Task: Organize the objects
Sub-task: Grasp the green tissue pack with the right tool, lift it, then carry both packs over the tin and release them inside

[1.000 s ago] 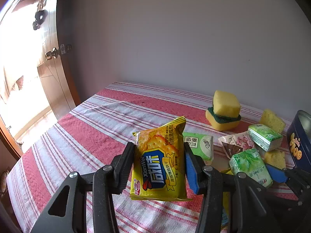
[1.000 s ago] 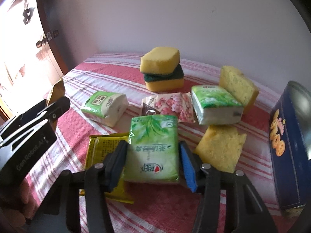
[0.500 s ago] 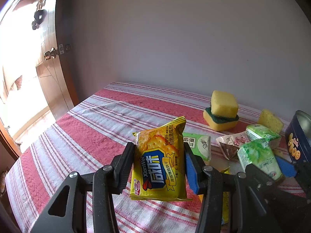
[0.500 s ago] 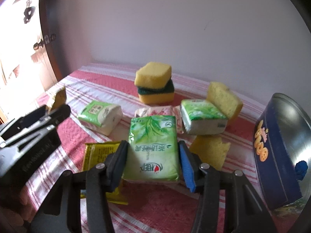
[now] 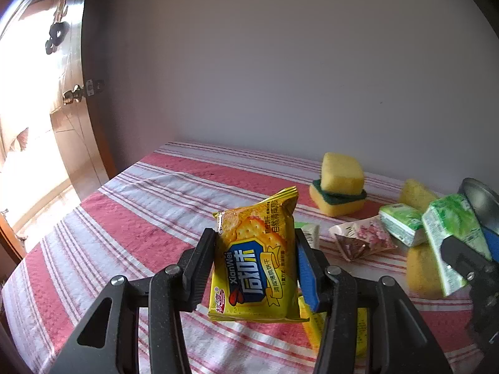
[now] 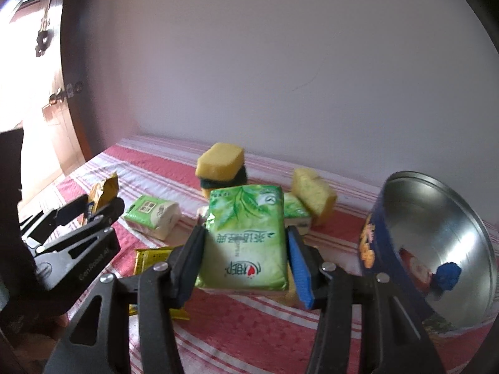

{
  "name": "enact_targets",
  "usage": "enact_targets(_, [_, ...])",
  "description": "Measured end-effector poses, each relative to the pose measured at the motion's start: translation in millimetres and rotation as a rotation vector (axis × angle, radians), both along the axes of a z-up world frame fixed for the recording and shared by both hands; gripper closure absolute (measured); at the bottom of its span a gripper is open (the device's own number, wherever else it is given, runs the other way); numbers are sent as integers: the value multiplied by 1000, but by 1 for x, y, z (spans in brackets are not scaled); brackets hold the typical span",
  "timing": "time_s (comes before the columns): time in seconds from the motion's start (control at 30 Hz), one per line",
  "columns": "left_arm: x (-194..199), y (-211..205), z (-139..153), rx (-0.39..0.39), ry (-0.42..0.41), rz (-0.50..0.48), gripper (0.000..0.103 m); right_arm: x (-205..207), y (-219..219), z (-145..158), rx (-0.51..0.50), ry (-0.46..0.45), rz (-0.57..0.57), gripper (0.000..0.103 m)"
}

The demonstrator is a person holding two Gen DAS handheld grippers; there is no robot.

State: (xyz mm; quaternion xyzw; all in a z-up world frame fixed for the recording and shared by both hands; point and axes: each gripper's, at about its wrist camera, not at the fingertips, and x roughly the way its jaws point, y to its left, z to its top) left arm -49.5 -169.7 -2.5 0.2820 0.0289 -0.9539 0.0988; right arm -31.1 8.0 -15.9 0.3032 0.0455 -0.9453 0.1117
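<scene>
My left gripper [image 5: 254,260] is shut on a yellow cracker packet [image 5: 259,261], held upright above the striped tablecloth [image 5: 140,218]. The right gripper [image 6: 246,249] is shut on a green tissue pack [image 6: 246,240], lifted off the table and tilted up. From the left wrist view that pack [image 5: 452,237] shows at the right edge. In the right wrist view the left gripper [image 6: 93,208] with its packet [image 6: 104,191] is at the left. A blue round tin [image 6: 430,249] stands open at the right.
On the cloth lie a stacked yellow and green sponge [image 6: 223,168], a loose yellow sponge [image 6: 313,188], two more green tissue packs [image 6: 152,212] [image 5: 402,222], a pink flowered packet [image 5: 361,238] and a flat yellow packet [image 6: 152,257]. A wooden door [image 5: 71,118] stands at the left.
The right gripper has risen with the green tissue pack and tipped it upward, toward the tin. The left gripper and its cracker packet have stayed put.
</scene>
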Motion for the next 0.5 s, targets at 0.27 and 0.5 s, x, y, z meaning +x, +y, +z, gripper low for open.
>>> enact_targets(0.27, [2, 10, 1, 32, 26, -34, 51, 13, 25, 12, -29, 36, -53, 51])
enact_targets(0.5, [7, 36, 5, 28, 35, -80, 51, 23, 44, 25, -50, 71, -79, 51])
